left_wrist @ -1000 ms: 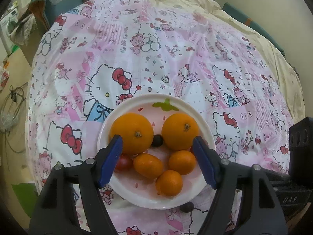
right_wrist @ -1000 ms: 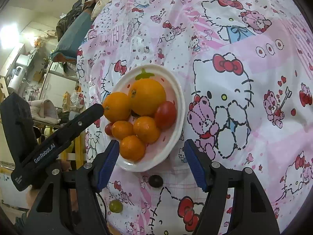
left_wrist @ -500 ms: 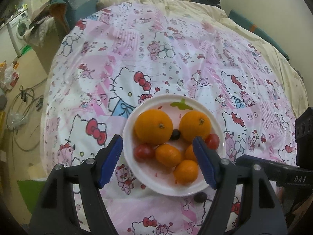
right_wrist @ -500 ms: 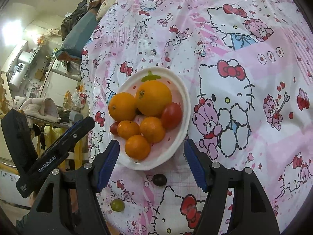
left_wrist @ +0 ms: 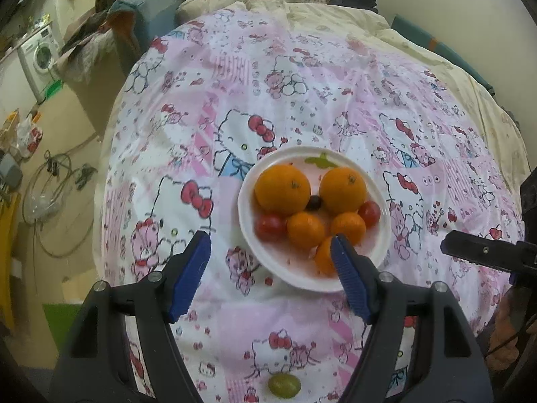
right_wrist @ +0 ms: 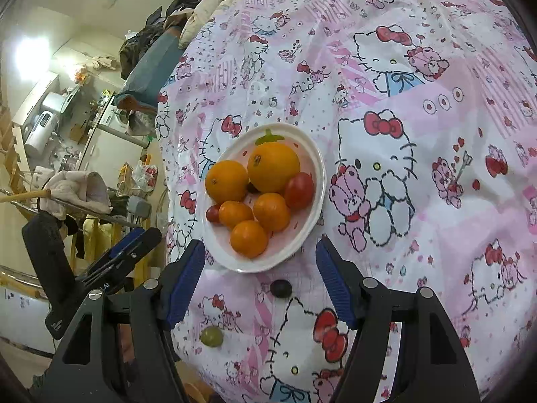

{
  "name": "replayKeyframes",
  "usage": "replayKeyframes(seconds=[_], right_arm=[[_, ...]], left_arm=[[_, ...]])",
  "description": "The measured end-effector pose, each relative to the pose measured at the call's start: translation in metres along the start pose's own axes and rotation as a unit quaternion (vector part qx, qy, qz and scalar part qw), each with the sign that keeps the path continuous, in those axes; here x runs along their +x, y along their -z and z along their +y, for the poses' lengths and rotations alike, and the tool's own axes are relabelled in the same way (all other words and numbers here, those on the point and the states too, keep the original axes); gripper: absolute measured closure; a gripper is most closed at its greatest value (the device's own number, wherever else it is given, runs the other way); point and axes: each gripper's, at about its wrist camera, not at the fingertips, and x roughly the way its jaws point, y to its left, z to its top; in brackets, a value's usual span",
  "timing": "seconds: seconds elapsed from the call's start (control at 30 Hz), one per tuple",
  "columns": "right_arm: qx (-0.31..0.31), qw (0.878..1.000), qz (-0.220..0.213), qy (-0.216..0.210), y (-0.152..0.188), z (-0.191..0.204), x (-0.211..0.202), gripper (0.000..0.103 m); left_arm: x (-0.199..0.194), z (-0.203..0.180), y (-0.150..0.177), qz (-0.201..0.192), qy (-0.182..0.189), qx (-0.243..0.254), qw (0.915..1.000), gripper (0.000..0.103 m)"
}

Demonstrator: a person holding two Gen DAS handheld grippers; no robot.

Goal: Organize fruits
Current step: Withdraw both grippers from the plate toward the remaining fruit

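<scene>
Fruit plate ahead of right tongs

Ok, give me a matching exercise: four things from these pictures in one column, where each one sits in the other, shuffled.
Things:
1. green grape
2. dark grape
3. larger red tomato
4. green leaf print

Places:
A. on the plate, at its right edge
B. on the cloth, just off the plate's near rim
C. on the plate's far rim
D. on the cloth, nearest the table's near edge

Pairs: 1-D, 2-B, 3-A, 4-C
</scene>
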Motion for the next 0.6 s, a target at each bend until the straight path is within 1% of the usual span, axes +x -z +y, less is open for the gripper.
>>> replayKeyframes(seconds=[0.13, 0.27, 0.37, 0.5, 0.6], right_arm=[[0.014, 1.000, 0.007, -0.004, 0.016, -0.006, -0.004, 0.032], [0.017, 1.000, 0.015, 0.007, 0.026, -0.009, -0.003, 0.032], [0.014, 1.000, 0.015, 0.017, 0.028, -0.009, -0.001, 0.032], [0.018, 0.999, 0.017, 0.021, 0.026, -0.010, 0.005, 0.032], [0.026, 0.999, 0.026, 0.021, 0.027, -0.014, 0.012, 0.032]], left_arm=[[-0.008, 0.000, 0.007, -0.005, 0.004, -0.005, 1.0000, 0.032], [-0.011, 0.000, 0.012, -0.004, 0.006, -0.007, 1.0000, 0.032], [-0.012, 0.001, 0.016, 0.001, 0.005, -0.004, 1.0000, 0.032], [-0.012, 0.007, 0.021, 0.003, 0.002, -0.012, 0.9999, 0.032], [-0.009, 0.012, 0.024, 0.004, -0.010, -0.016, 0.9998, 0.032]])
